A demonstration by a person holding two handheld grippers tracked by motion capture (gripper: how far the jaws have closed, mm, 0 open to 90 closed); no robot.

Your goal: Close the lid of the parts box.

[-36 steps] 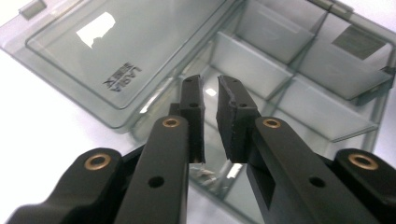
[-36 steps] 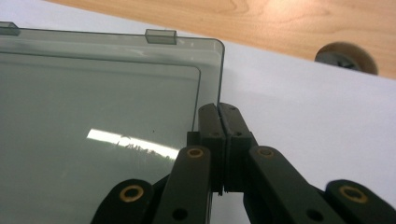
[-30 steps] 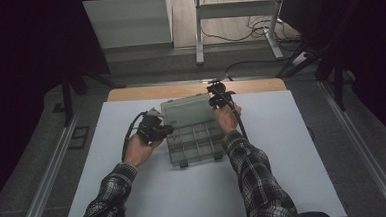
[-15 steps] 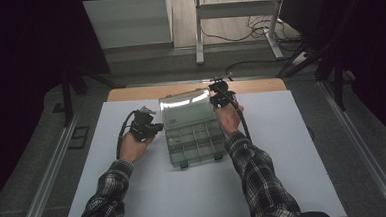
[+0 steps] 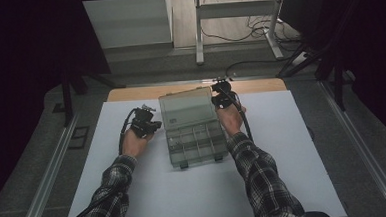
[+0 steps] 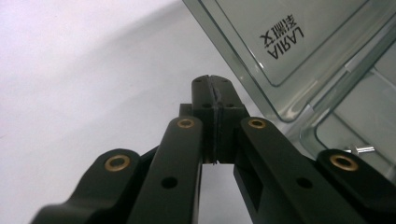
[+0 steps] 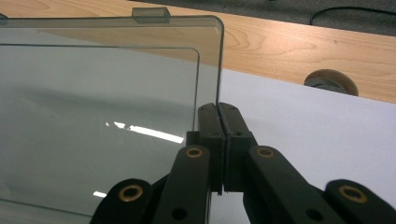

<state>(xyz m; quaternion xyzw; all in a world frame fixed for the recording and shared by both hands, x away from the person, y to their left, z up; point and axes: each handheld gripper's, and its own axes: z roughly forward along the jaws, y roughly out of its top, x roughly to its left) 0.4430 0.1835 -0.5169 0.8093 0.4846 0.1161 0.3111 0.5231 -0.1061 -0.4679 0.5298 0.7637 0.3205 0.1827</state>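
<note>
One clear plastic organizer box (image 5: 195, 133) sits near the middle of the counter (image 5: 293, 148), toward its far edge, its smooth smoke-tinted lid (image 5: 187, 106) raised and tilted back over a base split into small rectangular compartments. You hold two black grippers. Your right gripper (image 5: 222, 93) pinches the lid's rounded far corner, jaws pressed together on its thin edge. Your left gripper (image 5: 149, 125) rests just left of the box, jaws pressed together on nothing. A matte white sheet (image 5: 185, 199) covers the counter; one strip of bare wood (image 5: 260, 86) runs along the far edge.
</note>
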